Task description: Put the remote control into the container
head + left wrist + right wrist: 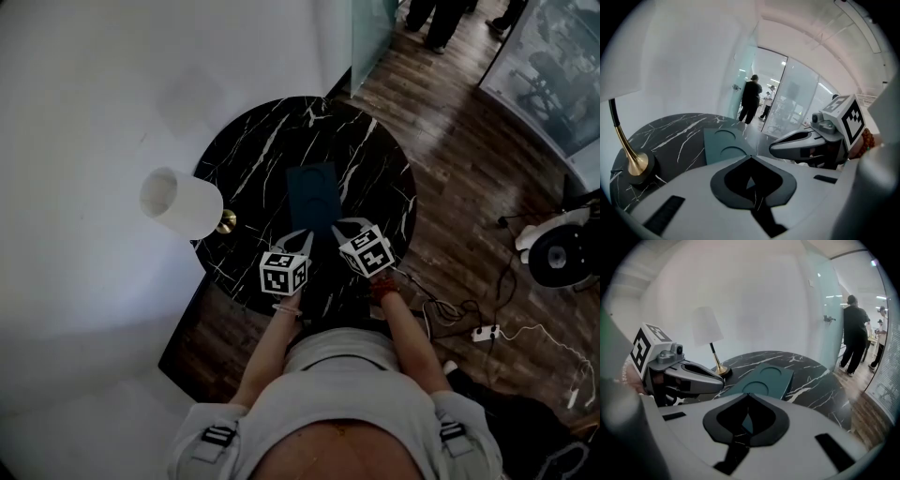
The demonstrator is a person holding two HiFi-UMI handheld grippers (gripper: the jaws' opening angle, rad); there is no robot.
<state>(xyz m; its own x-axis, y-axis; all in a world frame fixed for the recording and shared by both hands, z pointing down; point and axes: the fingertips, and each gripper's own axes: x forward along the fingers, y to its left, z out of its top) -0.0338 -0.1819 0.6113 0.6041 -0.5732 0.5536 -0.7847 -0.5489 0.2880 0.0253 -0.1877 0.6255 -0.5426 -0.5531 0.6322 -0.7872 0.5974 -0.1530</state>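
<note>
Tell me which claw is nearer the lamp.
The left claw. It is the one on the lamp's side, with the right claw beyond it toward the wooden floor.

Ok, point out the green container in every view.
Head view: container at the middle of the round table.
Left gripper view: container left of centre, at mid-height.
Right gripper view: container near centre.
Shared landmark: the lamp, left of it in all three.

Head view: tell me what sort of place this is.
Probably an office lobby or lounge corner: a round black marble table with a white-shaded lamp, dark wood flooring, and a frosted glass partition with people standing beyond it.
</note>
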